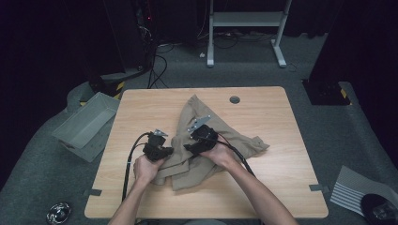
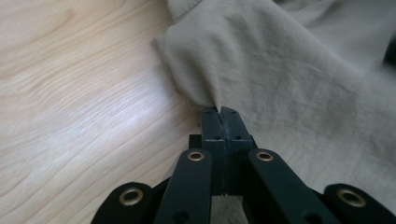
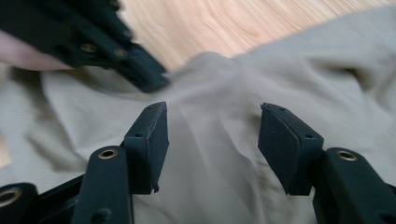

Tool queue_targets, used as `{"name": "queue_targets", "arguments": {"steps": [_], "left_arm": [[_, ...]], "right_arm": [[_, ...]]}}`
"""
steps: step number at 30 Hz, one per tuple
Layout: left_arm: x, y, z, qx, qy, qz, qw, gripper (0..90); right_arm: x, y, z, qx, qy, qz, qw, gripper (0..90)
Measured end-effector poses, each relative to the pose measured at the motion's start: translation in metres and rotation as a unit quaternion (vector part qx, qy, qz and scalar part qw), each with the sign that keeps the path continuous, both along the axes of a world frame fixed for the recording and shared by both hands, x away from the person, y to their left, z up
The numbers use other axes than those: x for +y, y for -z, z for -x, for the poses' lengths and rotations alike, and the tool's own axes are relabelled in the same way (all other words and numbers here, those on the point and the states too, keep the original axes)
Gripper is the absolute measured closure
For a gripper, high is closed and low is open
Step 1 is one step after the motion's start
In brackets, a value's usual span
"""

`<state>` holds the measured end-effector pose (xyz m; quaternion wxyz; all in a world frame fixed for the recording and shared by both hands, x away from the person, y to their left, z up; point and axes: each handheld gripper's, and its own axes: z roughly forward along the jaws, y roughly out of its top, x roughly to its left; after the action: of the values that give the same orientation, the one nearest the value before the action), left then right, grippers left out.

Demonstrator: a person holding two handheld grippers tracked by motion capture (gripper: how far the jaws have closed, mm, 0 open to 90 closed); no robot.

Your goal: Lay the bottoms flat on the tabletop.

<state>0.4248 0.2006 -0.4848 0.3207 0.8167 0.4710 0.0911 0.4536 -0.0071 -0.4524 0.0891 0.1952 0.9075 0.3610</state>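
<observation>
Two hands come in from the near edge of the wooden table (image 1: 263, 187), each holding a black gripper over a crumpled beige garment (image 1: 234, 140). Nearest on the person's left, the left gripper (image 1: 170, 151) sits at the garment's left edge; in the left gripper view its jaws are pressed fully together, pinching a small peaked fold of the beige cloth (image 2: 280, 70) right at their tips, with bare wood grain to the left of them. Just beside it, the right gripper (image 1: 186, 147) hovers over the middle of the garment with its jaws spread wide; in the right gripper view the two pads (image 3: 152, 140) stand well apart with only loose cloth lying beneath and between them, nothing clamped, and the other gripper shows blurred at the upper left. The garment lies spread across the centre of the table, one point reaching toward the far side near a round cable hole (image 1: 234, 99). Beyond the table's left corner a grey bin (image 1: 84, 124) rests tilted on the carpet
</observation>
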Motion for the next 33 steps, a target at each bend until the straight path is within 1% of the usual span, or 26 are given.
{"name": "queue_targets", "arguments": {"steps": [1, 2, 3, 4, 5, 6, 7, 8, 9, 10, 11, 12, 13, 14, 15, 16, 19, 20, 21, 23, 24, 25, 26, 28, 31, 33], "left_arm": [[-0.001, -0.001, 0.0, -0.003, 0.004, 0.005, 1.0, 90.0], [-0.002, -0.003, 0.001, -0.006, 0.006, 0.017, 0.9998, 90.0], [-0.002, -0.005, 0.001, -0.01, 0.013, 0.035, 0.9993, 90.0], [-0.002, -0.007, 0.002, -0.013, 0.019, 0.052, 0.9984, 90.0], [-0.003, -0.009, 0.003, -0.018, 0.025, 0.066, 0.9973, 90.0], [-0.003, -0.01, 0.004, -0.02, 0.029, 0.071, 0.9969, 90.0], [-0.002, -0.012, 0.004, -0.022, 0.033, 0.078, 0.9962, 89.9], [-0.001, -0.013, 0.005, -0.024, 0.034, 0.083, 0.9957, 89.6], [0.001, -0.013, 0.005, -0.026, 0.028, 0.09, 0.9952, 88.9], [0.005, -0.014, 0.004, -0.029, 0.018, 0.095, 0.9949, 84.0], [0.009, -0.016, 0.003, -0.033, 0.005, 0.097, 0.9948, 75.5], [0.013, -0.017, 0.002, -0.036, -0.006, 0.098, 0.9945, 70.0], [0.016, -0.018, 0.002, -0.039, -0.02, 0.098, 0.9943, 65.8], [0.02, -0.018, 0.001, -0.043, -0.036, 0.089, 0.9945, 61.6], [0.022, -0.018, 0.0, -0.042, -0.043, 0.084, 0.9946, 59.1], [0.023, -0.016, -0.002, -0.038, -0.047, 0.08, 0.9949, 58.2], [0.02, -0.007, -0.01, -0.023, -0.054, 0.056, 0.9967, 53.7], [0.016, -0.002, -0.013, -0.016, -0.051, 0.048, 0.9974, 52.4], [0.012, 0.003, -0.016, -0.01, -0.044, 0.046, 0.9979, 51.4], [0.003, 0.012, -0.02, 0.0, -0.026, 0.051, 0.9983, 48.8], [-0.001, 0.015, -0.021, 0.006, -0.018, 0.061, 0.998, 47.2], [-0.006, 0.017, -0.022, 0.01, -0.009, 0.064, 0.9979, 45.1], [-0.013, 0.018, -0.023, 0.008, 0.0, 0.063, 0.998, 43.5], [-0.019, 0.016, -0.024, 0.0, 0.014, 0.064, 0.9978, 40.9], [-0.029, 0.01, -0.028, -0.013, 0.02, 0.069, 0.9973, 37.6], [-0.037, 0.012, -0.033, -0.008, 0.03, 0.048, 0.9984, 37.4]], "right_arm": [[0.001, 0.001, 0.003, 0.001, -0.006, 0.0, 1.0, 42.2], [0.002, 0.003, 0.006, 0.003, -0.008, 0.002, 1.0, 42.3], [0.003, 0.006, 0.008, 0.002, -0.01, 0.01, 0.9999, 43.0], [0.004, 0.01, 0.009, 0.001, -0.009, 0.016, 0.9998, 46.9], [0.004, 0.013, 0.011, -0.003, -0.009, 0.024, 0.9997, 55.7], [0.004, 0.017, 0.012, -0.009, -0.005, 0.035, 0.9993, 68.5], [0.004, 0.018, 0.011, -0.011, -0.006, 0.04, 0.9991, 80.9], [0.002, 0.019, 0.012, -0.014, -0.005, 0.046, 0.9988, 88.5], [0.0, 0.019, 0.013, -0.023, -0.003, 0.051, 0.9984, 89.6], [-0.003, 0.019, 0.015, -0.028, -0.002, 0.052, 0.9982, 89.9], [-0.008, 0.017, 0.016, -0.034, -0.001, 0.05, 0.9982, 90.0], [-0.013, 0.015, 0.018, -0.04, 0.002, 0.047, 0.9981, 90.0], [-0.019, 0.013, 0.019, -0.048, 0.002, 0.039, 0.9981, 90.0], [-0.026, 0.01, 0.022, -0.051, 0.004, 0.029, 0.9983, 90.0], [-0.034, 0.007, 0.025, -0.055, 0.001, 0.02, 0.9983, 90.0], [-0.041, 0.006, 0.028, -0.059, 0.0, 0.016, 0.9981, 90.0], [-0.057, 0.008, 0.035, -0.066, -0.001, 0.016, 0.9977, 90.0], [-0.06, 0.01, 0.036, -0.067, 0.0, 0.016, 0.9976, 89.9], [-0.064, 0.013, 0.037, -0.064, 0.002, 0.016, 0.9978, 89.9], [-0.071, 0.02, 0.038, -0.058, 0.006, 0.015, 0.9982, 89.8], [-0.073, 0.023, 0.038, -0.056, 0.008, 0.014, 0.9983, 89.6], [-0.075, 0.025, 0.038, -0.054, 0.01, 0.012, 0.9984, 89.6], [-0.077, 0.028, 0.037, -0.051, 0.012, 0.011, 0.9986, 89.5], [-0.079, 0.032, 0.037, -0.051, 0.012, 0.015, 0.9985, 89.5], [-0.079, 0.037, 0.037, -0.054, 0.009, 0.023, 0.9982, 89.5], [-0.078, 0.04, 0.038, -0.054, 0.008, 0.026, 0.9982, 89.5]]}}
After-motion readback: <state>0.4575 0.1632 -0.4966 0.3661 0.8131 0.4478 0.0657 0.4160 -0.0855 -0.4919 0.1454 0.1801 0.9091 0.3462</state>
